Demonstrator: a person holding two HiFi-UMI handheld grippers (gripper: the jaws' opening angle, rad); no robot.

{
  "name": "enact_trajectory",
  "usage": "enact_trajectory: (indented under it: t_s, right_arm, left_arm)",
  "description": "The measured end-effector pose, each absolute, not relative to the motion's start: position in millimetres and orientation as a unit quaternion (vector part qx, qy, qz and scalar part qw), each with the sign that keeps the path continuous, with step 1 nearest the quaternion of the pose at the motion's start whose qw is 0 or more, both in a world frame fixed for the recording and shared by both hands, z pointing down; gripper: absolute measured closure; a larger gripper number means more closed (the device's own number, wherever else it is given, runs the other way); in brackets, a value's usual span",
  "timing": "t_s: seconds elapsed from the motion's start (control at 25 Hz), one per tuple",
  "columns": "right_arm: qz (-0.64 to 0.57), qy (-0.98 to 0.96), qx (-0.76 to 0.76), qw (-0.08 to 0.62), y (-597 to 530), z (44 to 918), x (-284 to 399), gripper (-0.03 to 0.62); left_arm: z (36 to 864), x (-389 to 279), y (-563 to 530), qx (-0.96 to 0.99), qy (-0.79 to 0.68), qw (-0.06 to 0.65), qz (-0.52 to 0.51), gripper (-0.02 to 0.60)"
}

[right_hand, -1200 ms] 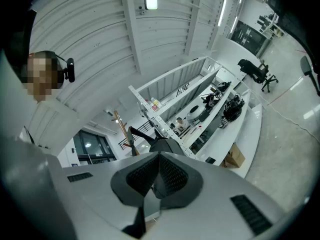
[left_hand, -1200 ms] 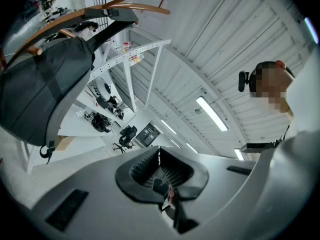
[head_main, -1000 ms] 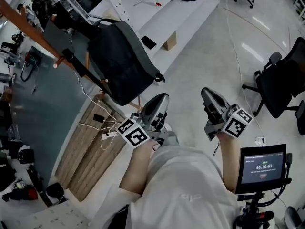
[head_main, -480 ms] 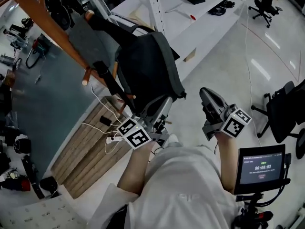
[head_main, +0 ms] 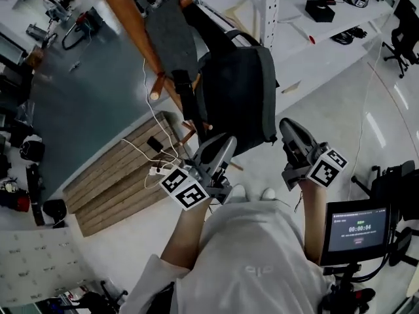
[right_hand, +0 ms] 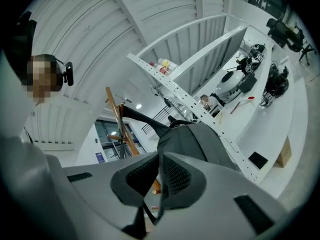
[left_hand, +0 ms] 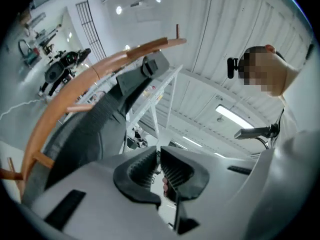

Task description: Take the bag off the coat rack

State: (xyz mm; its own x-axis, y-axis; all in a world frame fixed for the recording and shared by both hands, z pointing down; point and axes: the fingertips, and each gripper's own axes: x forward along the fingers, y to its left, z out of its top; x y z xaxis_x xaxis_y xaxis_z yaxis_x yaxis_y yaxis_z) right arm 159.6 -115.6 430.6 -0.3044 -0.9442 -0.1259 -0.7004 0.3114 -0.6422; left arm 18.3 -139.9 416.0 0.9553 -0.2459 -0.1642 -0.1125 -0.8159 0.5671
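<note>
L tongs [head_main: 223, 142] & R tongs [head_main: 288, 127] both pressed together, empty — near bag [head_main: 239, 91].

bag [head_main: 239, 103] on coat rack [head_main: 134, 28], shelving [head_main: 314, 44] behind, monitor [head_main: 357, 229] at R

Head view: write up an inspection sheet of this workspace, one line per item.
Surface: pale floor, with wooden boards lying on it below the rack.
Job's things: dark bag hangs on the wooden coat rack, not yet taken off.
Clutter: small dark items on the white shelf behind the bag.
Grippers: left tool and right tool are both shut, empty and short of the bag.
Cables: white cable runs down beside the rack to the boards.
Surroundings: lit screen at the person's right, black chair beyond it.
</note>
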Motion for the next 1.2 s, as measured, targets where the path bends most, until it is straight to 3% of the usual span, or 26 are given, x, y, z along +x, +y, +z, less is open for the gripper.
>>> enact_trajectory:
  t_s: [0.16,0.36,0.6,0.68,0.8,1.2]
  right_arm:
    - [-0.223,0.811,-0.489,0.23,-173.6,421.9,164.2,0.583]
    - [-0.138,0.854,-0.476,0.158,-222.6,371.1,118.8,0.579]
    - [-0.051,0.89,-0.437,0.117,-288.7,292.9,98.3,0.51]
    - [-0.018,0.902,-0.421,0.094,-305.4,272.7,88.4,0.451]
    - [0.025,0.92,-0.39,0.044,-319.8,257.5,61.2,0.373]
    - [0.055,0.932,-0.358,-0.021,-362.2,272.4,24.8,0.376]
  left_arm:
    - [408.9,-8.5,-180.8,0.94,-0.178,0.253,-0.146,0.518]
    - [387.7,-90.9,-205.8,0.928,-0.257,0.213,-0.167,0.442]
    - [357.4,-94.6,-234.9,0.939,-0.259,0.165,-0.155,0.355]
    - [350.8,-87.9,-244.8,0.943,-0.254,0.154,-0.15,0.338]
    - [342.2,-83.4,-248.4,0.95,-0.237,0.144,-0.146,0.33]
    - [352.1,-56.0,-256.8,0.96,-0.209,0.148,-0.114,0.33]
